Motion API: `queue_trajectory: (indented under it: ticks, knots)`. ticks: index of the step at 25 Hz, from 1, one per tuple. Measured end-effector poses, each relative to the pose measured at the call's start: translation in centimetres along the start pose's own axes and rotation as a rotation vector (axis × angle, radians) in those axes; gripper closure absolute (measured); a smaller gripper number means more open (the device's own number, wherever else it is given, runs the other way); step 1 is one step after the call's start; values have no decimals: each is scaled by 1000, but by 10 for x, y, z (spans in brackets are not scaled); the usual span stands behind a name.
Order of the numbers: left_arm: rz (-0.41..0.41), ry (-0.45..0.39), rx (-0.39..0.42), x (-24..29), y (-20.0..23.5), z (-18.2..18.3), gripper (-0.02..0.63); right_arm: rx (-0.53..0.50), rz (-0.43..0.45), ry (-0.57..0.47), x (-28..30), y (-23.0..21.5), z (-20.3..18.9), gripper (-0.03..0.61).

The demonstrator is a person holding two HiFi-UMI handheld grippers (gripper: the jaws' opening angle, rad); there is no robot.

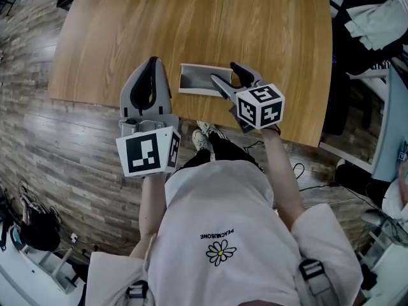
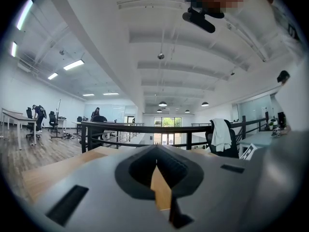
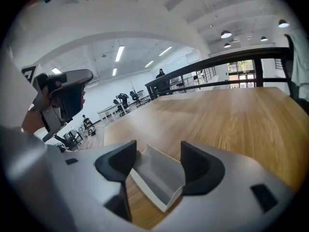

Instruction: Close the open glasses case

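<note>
The open glasses case [image 1: 194, 80], a pale grey-white tray with raised sides, lies on the wooden table [image 1: 191, 24] near its front edge. My right gripper [image 1: 224, 72] hovers at the case's right end with its jaws spread wide. In the right gripper view the case [image 3: 157, 175] lies in the gap between the two dark pads of the right gripper [image 3: 158, 153], and neither pad presses on it. My left gripper [image 1: 153, 61] sits just left of the case over the table edge, its tips together. In the left gripper view the left gripper [image 2: 155, 151] holds nothing.
The table's front edge [image 1: 191, 116] runs just under both grippers, with wood floor [image 1: 57, 139] below. Clothes and desks [image 1: 370, 18] crowd the right side. A black railing [image 2: 145, 128] and a chair with a white jacket [image 2: 222, 134] stand beyond the table.
</note>
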State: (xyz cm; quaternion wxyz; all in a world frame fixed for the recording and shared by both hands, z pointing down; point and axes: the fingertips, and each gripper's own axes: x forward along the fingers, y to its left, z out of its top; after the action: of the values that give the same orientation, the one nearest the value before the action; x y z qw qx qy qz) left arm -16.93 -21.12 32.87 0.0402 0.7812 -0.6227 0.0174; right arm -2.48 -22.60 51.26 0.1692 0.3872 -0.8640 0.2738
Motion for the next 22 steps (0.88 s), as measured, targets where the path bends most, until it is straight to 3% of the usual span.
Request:
queue_trajectory:
  ticks: [22]
  knots:
    - [-11,-3,-10,0,-5,-2,597,44,1,35,-3,8,-22,307]
